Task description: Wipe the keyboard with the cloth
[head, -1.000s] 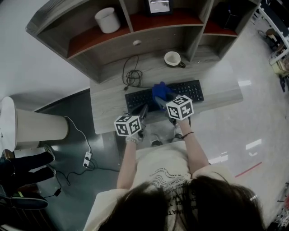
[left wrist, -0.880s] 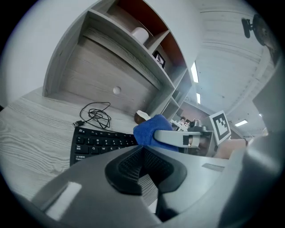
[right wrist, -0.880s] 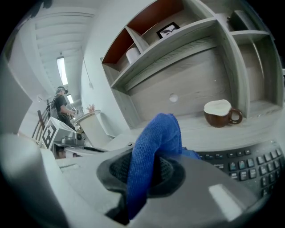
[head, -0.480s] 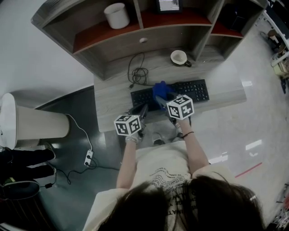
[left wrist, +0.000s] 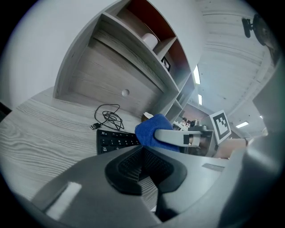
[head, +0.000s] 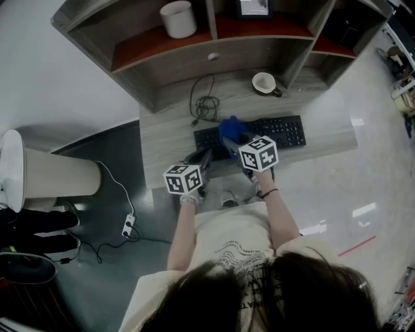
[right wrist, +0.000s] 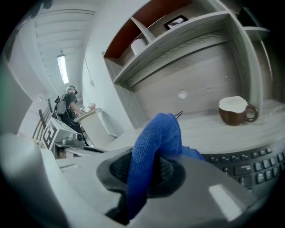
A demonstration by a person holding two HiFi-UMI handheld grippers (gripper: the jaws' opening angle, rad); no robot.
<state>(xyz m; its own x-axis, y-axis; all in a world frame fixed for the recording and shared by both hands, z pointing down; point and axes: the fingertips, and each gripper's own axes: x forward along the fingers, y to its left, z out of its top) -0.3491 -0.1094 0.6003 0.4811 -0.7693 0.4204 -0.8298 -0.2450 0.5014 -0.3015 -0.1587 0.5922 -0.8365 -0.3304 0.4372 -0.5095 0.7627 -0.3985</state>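
Observation:
A black keyboard (head: pixel 272 133) lies across the grey wooden desk (head: pixel 165 139). My right gripper (head: pixel 235 144) is shut on a bunched blue cloth (head: pixel 231 128) that rests on the keyboard's left half. In the right gripper view the cloth (right wrist: pixel 158 138) bulges up from between the jaws of the right gripper (right wrist: pixel 149 167), with keys of the keyboard (right wrist: pixel 249 164) to its right. My left gripper (head: pixel 206 159) hovers at the desk's front edge, left of the keyboard, shut with nothing in it. The left gripper view shows the left gripper (left wrist: pixel 143 153), the keyboard (left wrist: pixel 116 141) and the cloth (left wrist: pixel 153 129).
A brown mug (head: pixel 264 83) stands behind the keyboard at the right. A coiled black cable (head: pixel 205 107) lies behind its left end. The hutch shelves above hold a white cup (head: pixel 178 18). A white bin (head: pixel 45 178) and a power strip (head: pixel 128 225) sit on the floor at the left.
The right gripper and cloth have slid a little to the left along the keyboard. The left gripper stays by the desk's front edge.

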